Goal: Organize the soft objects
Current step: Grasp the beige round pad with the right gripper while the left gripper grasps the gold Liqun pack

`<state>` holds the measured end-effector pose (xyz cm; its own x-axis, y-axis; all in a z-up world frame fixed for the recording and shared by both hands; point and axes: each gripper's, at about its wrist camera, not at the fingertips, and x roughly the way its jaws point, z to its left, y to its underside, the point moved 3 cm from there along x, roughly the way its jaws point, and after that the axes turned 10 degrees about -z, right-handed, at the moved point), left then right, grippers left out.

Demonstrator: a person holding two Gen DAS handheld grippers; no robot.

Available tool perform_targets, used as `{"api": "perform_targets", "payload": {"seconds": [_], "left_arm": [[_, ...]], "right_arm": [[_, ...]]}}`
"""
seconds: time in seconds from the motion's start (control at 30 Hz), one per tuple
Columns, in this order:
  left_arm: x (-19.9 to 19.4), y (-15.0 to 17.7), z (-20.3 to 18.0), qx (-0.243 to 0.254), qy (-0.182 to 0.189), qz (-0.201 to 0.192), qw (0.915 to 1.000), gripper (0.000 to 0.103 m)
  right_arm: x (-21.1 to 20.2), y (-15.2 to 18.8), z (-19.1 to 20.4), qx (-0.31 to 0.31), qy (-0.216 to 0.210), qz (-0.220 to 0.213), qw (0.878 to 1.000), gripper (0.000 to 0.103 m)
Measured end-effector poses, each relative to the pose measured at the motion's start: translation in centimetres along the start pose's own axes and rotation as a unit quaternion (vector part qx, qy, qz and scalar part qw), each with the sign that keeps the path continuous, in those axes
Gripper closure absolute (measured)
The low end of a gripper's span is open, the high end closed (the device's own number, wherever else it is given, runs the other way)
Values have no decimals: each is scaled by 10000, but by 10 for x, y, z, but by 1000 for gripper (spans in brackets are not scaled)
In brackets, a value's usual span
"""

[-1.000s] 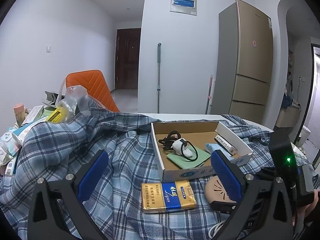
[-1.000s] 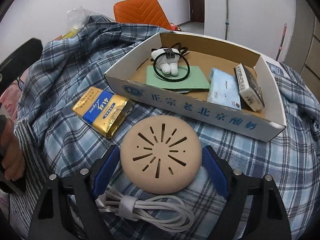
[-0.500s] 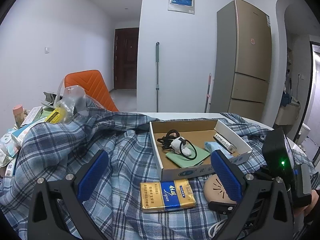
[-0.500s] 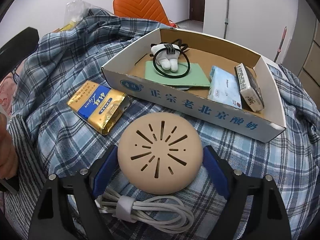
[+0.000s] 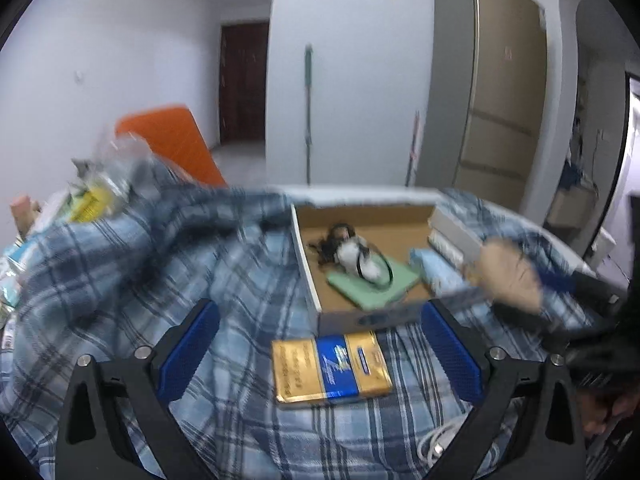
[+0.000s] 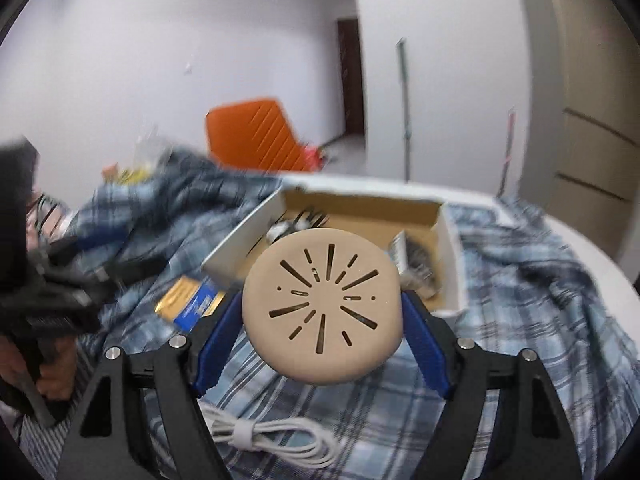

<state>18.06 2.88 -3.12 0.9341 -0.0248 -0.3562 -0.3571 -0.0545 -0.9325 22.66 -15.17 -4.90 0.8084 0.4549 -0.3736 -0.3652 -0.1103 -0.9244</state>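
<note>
Beige pad, resting on the cloth a second ago, is now rising toward the box at twelve o'clock, pinched by the right hand-held gripper. The left hand-held gripper is hovering wide open, holding nothing.

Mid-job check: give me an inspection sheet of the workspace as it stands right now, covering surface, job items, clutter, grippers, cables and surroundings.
Surface: blue plaid cloth, rumpled, covers the table.
Job's things: beige round slotted pad held off the cloth, in front of the cardboard box. Gold and blue pack lies on the cloth in front of the box.
Clutter: box holds a green sheet, a white item ringed by a black band, a light blue packet and a small carton; packages heaped at far left.
Grippers: right gripper shut on the pad; left gripper open, empty.
Cables: white bundled cable on the cloth.
Surroundings: orange chair, fridge, dark door.
</note>
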Motion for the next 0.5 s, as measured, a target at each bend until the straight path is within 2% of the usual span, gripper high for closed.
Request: {"api": "perform_targets", "payload": {"seconds": [0.1,0.2,0.23,0.33,0.43,0.5], "left_arm": [[20,9,-5,45,73,654,9978,4],[37,18,-8,82,10,1139,9935,4],[41,20,-8,90,-1,1257,9920,8],[62,28,-9,114,-69,1835,9829,10],[78,40,-8,-63,8,2301,9732,10],[81,45,-8,-112,44,2405,9706,10]], "right_arm": [[-1,-3,-4,64,123,-24,9999,26],[5,-1,-3,53,118,150,9998,26],[7,0,-2,31,109,187,9998,26],[9,3,0,-51,94,217,9997,26],[7,3,1,-95,65,200,9997,26],[6,5,3,-127,67,229,9996,26]]}}
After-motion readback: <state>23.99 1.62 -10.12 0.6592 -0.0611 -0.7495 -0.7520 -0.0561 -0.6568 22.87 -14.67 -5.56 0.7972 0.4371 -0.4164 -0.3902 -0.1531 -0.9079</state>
